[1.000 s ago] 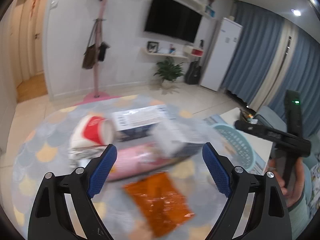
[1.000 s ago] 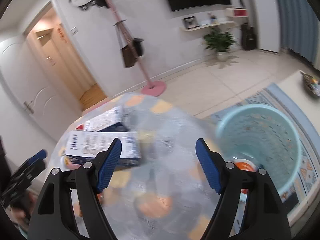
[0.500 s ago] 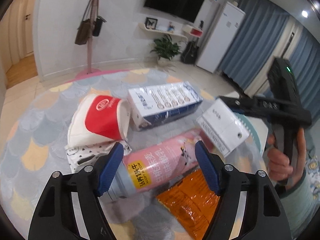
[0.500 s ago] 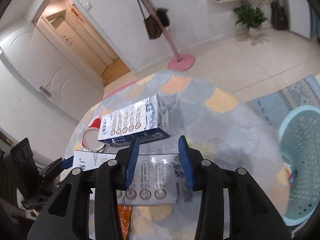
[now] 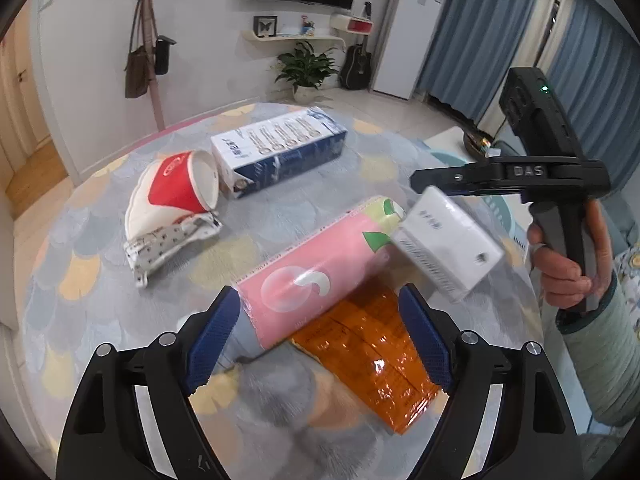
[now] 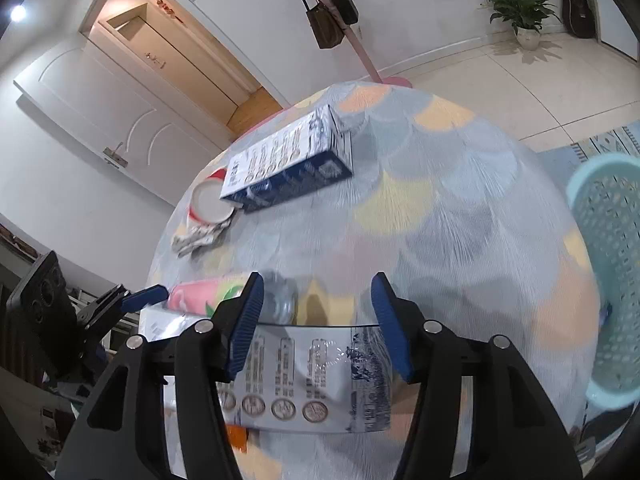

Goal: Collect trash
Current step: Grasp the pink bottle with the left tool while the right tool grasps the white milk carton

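My right gripper [image 6: 316, 322] is shut on a white and blue milk carton [image 6: 308, 376] and holds it above the table; the carton also shows in the left wrist view [image 5: 448, 248]. My left gripper [image 5: 320, 338] is open around the base of a pink bottle [image 5: 316, 272] lying on the table, on an orange wrapper [image 5: 368, 356]. A second blue and white carton [image 5: 280, 152], a red and white paper cup [image 5: 176, 188] and a crumpled wrapper [image 5: 168, 240] lie farther back.
A teal mesh basket [image 6: 608, 240] stands on the floor to the right of the round table [image 6: 440, 208]. A pink coat stand [image 5: 152, 40] with bags stands behind the table.
My right gripper has lifted the milk carton off the table and drawn it back. My left gripper has moved forward and down around the pink bottle.
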The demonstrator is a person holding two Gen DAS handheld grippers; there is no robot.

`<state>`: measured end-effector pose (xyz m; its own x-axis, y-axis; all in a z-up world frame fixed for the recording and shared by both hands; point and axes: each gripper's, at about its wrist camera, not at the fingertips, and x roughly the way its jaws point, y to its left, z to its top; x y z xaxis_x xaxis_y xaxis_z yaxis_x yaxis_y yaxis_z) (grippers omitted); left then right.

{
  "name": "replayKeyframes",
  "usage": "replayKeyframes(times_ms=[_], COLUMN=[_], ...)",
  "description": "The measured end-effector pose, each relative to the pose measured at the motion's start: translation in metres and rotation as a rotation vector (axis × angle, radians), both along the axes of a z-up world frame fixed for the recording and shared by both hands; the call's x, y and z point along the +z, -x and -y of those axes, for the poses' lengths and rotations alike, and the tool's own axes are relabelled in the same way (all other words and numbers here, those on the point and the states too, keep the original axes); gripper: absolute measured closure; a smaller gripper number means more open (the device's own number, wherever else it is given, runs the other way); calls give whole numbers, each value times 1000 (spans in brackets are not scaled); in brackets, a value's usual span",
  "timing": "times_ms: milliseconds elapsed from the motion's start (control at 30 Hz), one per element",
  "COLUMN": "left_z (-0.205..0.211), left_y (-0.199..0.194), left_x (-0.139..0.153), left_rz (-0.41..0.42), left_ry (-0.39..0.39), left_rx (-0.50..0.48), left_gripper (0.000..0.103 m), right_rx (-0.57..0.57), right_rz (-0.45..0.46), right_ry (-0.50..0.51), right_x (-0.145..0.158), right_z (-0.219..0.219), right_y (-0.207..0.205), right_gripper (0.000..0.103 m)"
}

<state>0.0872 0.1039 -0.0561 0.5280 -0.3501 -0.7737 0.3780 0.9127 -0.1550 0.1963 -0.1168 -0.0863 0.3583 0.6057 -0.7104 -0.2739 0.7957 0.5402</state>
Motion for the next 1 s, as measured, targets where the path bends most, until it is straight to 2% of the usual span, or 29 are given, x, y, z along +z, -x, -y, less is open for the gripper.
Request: replayKeyframes(times_ms=[67, 133, 267, 367, 500, 567, 633, 700, 867, 1000], left_z=[2, 4, 7, 6, 13, 18, 23, 23, 9, -7], left_y=[2, 1, -13, -29, -44, -45, -46, -46, -42, -31], left_x=[-1, 0, 2, -6, -19, -23, -26, -27, -25, -19], left_rz=[20, 58, 97, 66, 27, 25, 28, 17, -6, -13], left_ry=[-37, -83, -105, -117, -126, -150, -185, -193, -129, -71], left_rx=[21, 45, 18, -9, -57, -78, -83, -72, -28, 46], left_gripper=[23, 23, 23, 22, 21, 18, 18, 23, 50, 55], right_rx=[-14, -9, 31, 95, 112, 89, 72, 56, 87, 103], right_rz=[1, -9, -16, 5, 73, 97, 104, 95, -32, -42], right_ry=[2, -9, -25, -3, 54, 22, -10, 0, -64, -59], right_x=[-2, -4, -4, 0, 9, 16, 19, 16, -12, -15], right_z=[4, 8, 12, 8, 2, 5, 8, 5, -4, -4], right_y=[14, 27, 49, 68, 80, 74, 63, 51, 32, 48], right_gripper=[41, 41, 37, 30, 29, 26, 23, 23, 23, 23])
